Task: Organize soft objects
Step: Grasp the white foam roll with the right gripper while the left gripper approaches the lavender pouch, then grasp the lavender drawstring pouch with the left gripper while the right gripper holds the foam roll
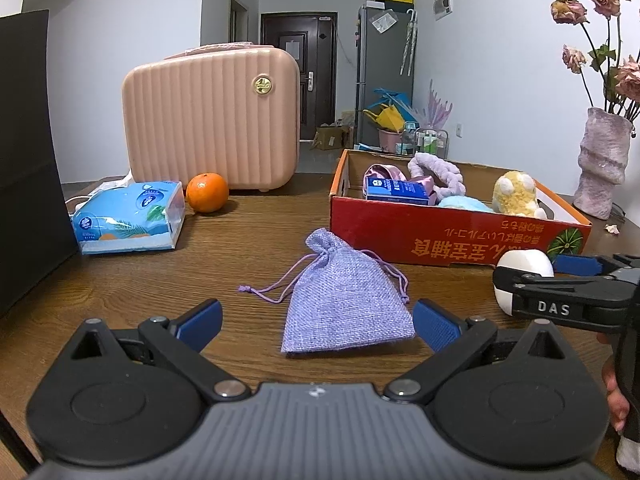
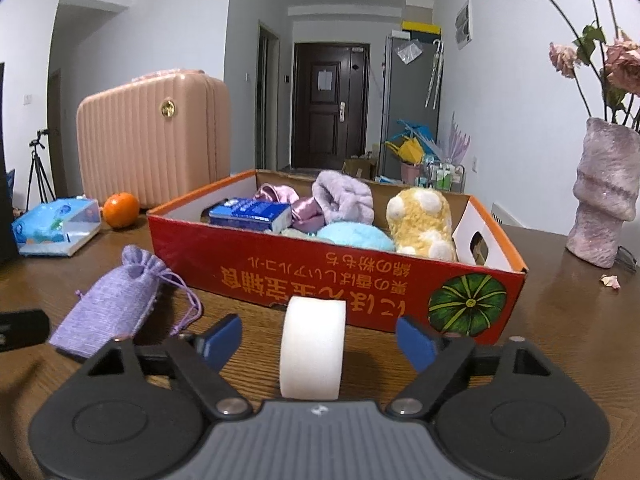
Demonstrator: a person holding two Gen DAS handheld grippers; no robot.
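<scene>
A lilac drawstring pouch lies flat on the wooden table, between the open fingers of my left gripper; it also shows in the right wrist view. A white roll stands on edge between the open fingers of my right gripper, not clamped; it also shows in the left wrist view. A red cardboard box behind holds a yellow plush, a light blue plush, a purple headband, pink satin cloth and a blue carton.
A pink hard case stands at the back left with an orange and a tissue pack before it. A pink vase with dried roses stands at the right. A dark panel lines the left edge.
</scene>
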